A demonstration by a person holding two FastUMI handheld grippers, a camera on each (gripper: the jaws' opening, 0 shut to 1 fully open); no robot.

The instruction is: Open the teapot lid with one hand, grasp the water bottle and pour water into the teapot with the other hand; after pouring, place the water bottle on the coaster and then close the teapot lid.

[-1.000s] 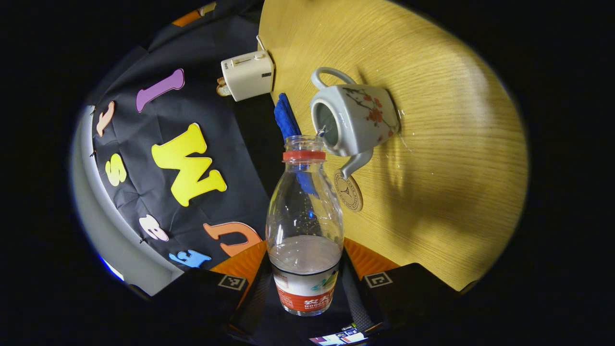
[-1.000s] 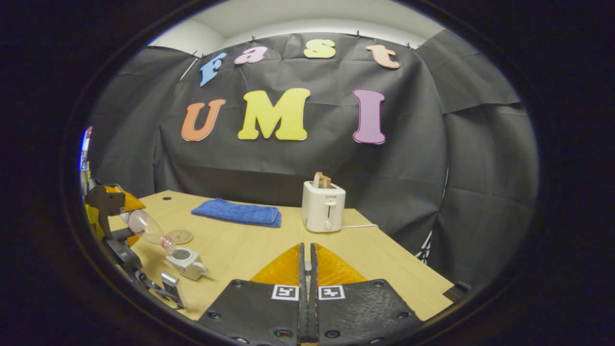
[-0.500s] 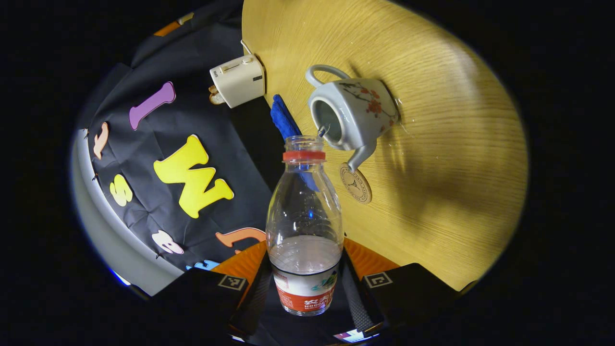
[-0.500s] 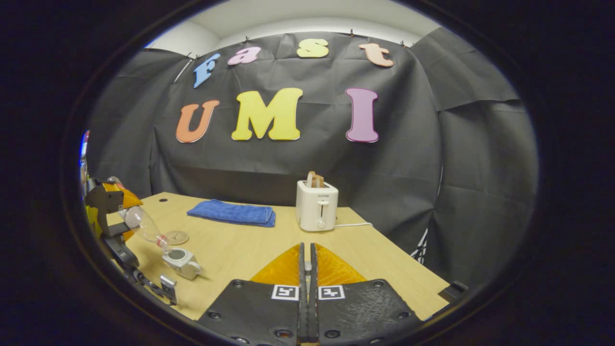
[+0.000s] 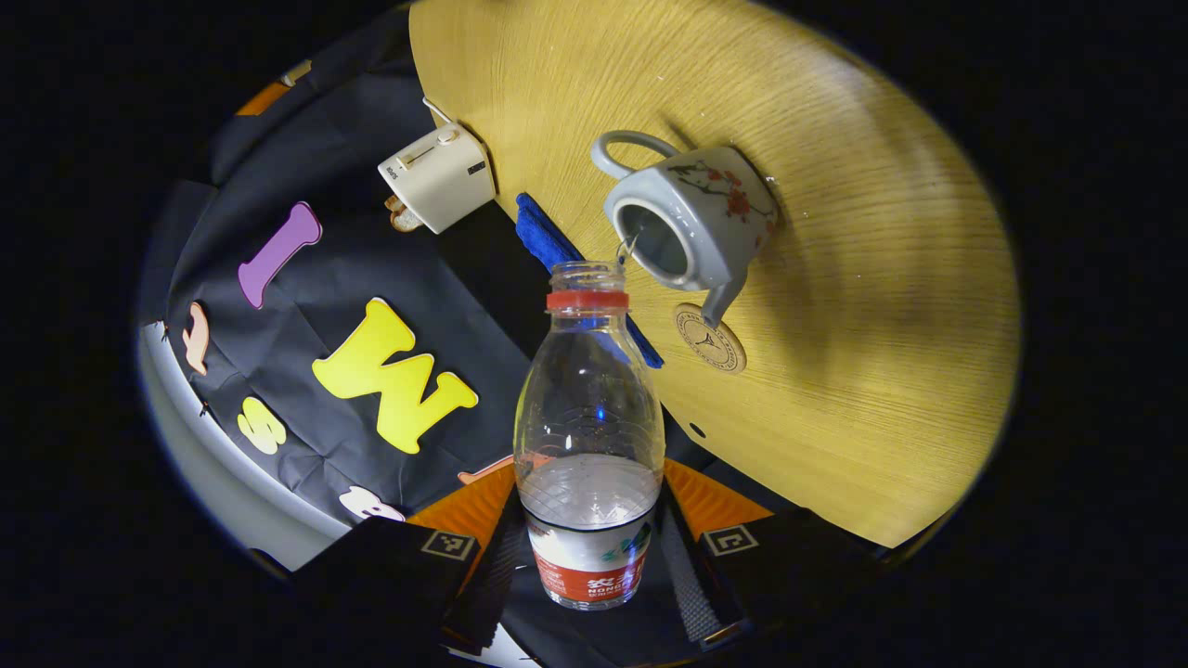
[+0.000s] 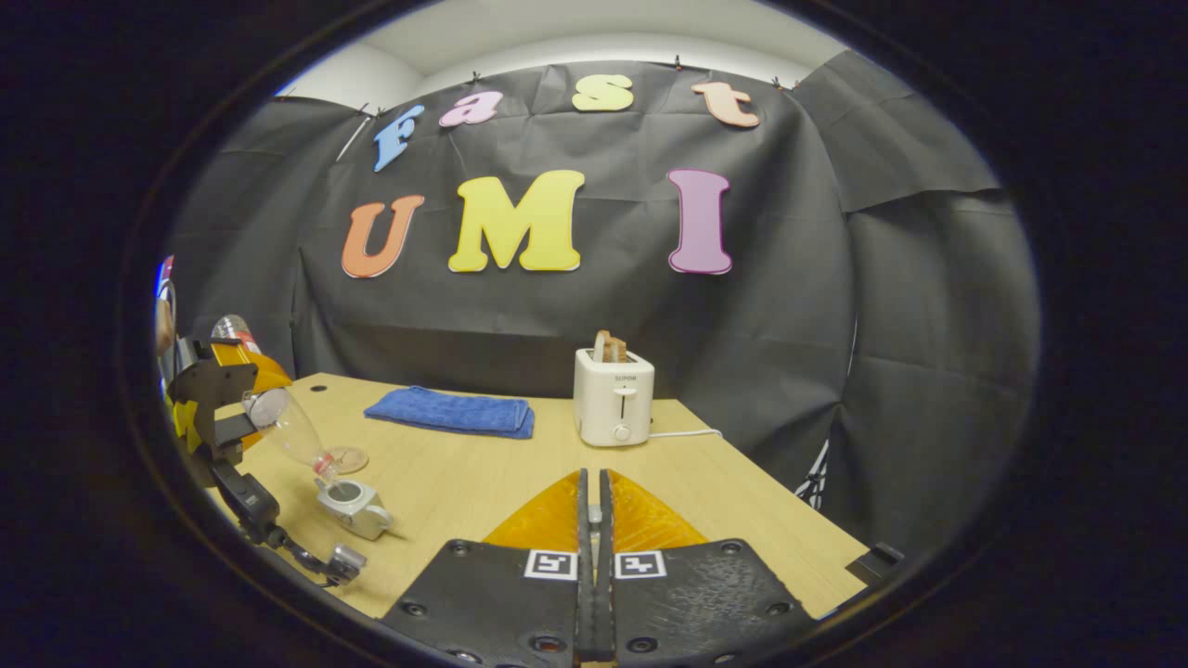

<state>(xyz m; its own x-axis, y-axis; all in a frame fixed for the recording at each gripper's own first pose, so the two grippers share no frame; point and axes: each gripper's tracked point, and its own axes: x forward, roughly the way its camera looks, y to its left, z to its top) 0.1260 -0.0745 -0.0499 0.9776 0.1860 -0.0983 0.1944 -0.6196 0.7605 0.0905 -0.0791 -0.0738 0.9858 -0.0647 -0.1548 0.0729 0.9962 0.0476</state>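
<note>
Left gripper view is showing the water bottle (image 5: 588,436) clamped low on its body between the left gripper's (image 5: 588,547) two fingers, tilted so its open mouth is sitting just over the teapot (image 5: 691,218). The teapot is standing lidless on the wooden table (image 5: 872,306), its opening bare, and a thin thread of water seems to be running from the bottle's lip into it, though this is too fine to be sure of. The coaster (image 5: 709,339) is lying just beside the spout, unoccupied.

So the lid is off and pouring is under way; setting the bottle on the coaster and closing the lid are remaining.

Right gripper view is showing the right gripper (image 6: 594,529) with its fingers pressed together; whether it is holding the lid I cannot tell. The toaster (image 6: 613,399) and blue cloth (image 6: 451,412) are sitting farther back.
</note>
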